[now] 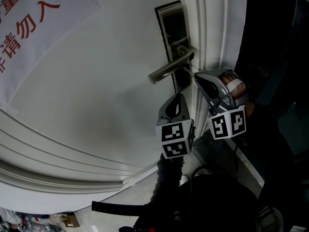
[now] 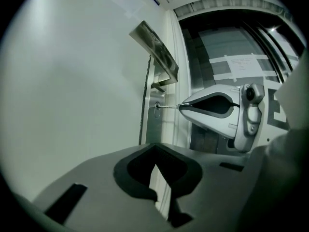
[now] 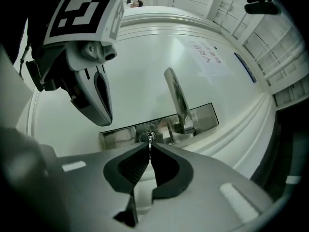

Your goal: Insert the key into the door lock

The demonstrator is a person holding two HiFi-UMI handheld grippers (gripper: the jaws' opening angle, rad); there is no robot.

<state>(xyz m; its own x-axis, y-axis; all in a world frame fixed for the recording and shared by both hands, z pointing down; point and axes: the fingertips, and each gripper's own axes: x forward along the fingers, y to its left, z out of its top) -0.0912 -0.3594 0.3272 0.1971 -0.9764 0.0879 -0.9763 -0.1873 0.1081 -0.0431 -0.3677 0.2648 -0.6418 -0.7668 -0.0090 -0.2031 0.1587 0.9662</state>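
Observation:
A steel lock plate (image 1: 173,33) with a lever handle (image 1: 170,67) is on the white door. In the right gripper view the keyhole (image 3: 147,137) sits left of the handle (image 3: 177,98). My right gripper (image 3: 149,147) is shut on a small metal key (image 3: 150,140). From the left gripper view the key (image 2: 169,107) runs level from the right gripper (image 2: 181,107) to the keyhole (image 2: 157,108), and its tip touches it. How deep the key sits I cannot tell. My left gripper (image 2: 154,148) is shut on nothing and hangs just below the lock (image 1: 179,97).
The white moulded door frame (image 1: 212,28) runs beside the lock plate, with a dark gap (image 1: 275,57) beyond it. A paper sign with red characters (image 1: 29,18) is stuck on the door at the upper left. A dark bag or garment (image 1: 203,202) lies low down.

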